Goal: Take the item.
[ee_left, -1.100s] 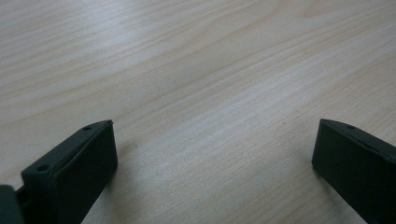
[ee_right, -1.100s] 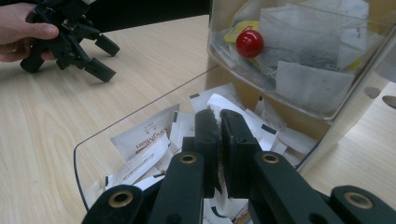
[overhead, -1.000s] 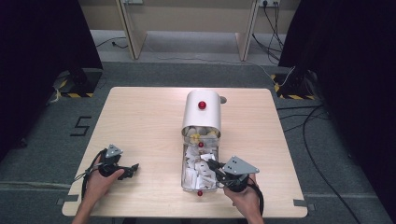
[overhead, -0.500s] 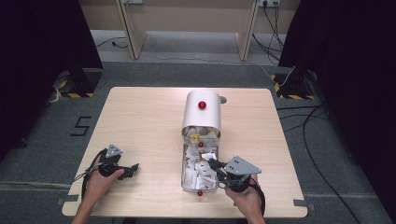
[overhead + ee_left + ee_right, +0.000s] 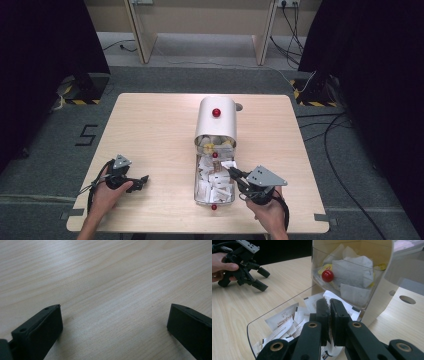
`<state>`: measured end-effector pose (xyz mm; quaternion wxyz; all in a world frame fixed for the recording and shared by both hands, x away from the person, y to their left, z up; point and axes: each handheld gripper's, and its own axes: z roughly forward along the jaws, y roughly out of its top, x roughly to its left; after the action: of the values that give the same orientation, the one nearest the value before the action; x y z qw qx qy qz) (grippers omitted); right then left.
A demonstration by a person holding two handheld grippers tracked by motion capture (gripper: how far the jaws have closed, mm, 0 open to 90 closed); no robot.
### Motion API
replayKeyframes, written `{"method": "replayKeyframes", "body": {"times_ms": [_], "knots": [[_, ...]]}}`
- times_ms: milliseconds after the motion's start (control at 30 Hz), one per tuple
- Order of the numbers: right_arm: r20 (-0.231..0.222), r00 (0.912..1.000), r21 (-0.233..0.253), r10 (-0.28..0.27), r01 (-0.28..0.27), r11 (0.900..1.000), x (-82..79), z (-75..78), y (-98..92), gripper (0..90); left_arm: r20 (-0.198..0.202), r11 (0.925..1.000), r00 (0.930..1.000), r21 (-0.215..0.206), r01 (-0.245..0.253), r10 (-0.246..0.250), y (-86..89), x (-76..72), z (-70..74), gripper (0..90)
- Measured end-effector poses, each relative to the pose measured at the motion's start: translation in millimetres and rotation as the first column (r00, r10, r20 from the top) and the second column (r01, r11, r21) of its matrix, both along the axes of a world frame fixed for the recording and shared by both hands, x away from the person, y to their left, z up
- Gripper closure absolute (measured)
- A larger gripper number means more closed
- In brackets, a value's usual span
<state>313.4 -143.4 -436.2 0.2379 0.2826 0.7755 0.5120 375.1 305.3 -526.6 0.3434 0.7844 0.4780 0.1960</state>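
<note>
A silver domed box [image 5: 216, 127] with a red knob [image 5: 216, 112] stands at mid-table. A clear drawer [image 5: 196, 192] full of white sachets [image 5: 210, 187] is pulled out of it toward me. My right gripper [image 5: 234, 173] reaches over the drawer's right side. In the right gripper view it [image 5: 329, 302] is shut on the edge of a white sachet [image 5: 325, 299], just in front of a clear bin [image 5: 352, 277] with a red knob [image 5: 327, 275]. My left gripper [image 5: 142, 180] is open above bare wood [image 5: 115, 312], left of the drawer.
The wooden table [image 5: 150, 130] has a small round hole [image 5: 238, 106] beside the box. The drawer's front carries another red knob [image 5: 214, 206]. The left hand and its gripper [image 5: 262, 278] appear far off in the right gripper view. Grey carpet and cables surround the table.
My right gripper has shifted slightly to the right over the drawer, still shut. The left gripper has stayed where it was.
</note>
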Motion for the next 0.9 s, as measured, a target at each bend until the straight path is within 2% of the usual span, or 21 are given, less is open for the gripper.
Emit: {"method": "replayKeyframes", "body": {"times_ms": [567,900], "knots": [[0.027,0.9975,0.023,-0.064,0.064,0.998,-0.7,10.2,-23.8,86.2,0.000,1.0000,1.0000,0.000,0.000,0.000,0.0,0.1,0.0,0.0],[0.034,0.9920,0.034,-0.122,0.121,0.992,4.2,13.0,-44.7,86.2,0.000,1.0000,1.0000,0.000,0.000,0.000,-0.1,0.2,0.0,0.0]]}}
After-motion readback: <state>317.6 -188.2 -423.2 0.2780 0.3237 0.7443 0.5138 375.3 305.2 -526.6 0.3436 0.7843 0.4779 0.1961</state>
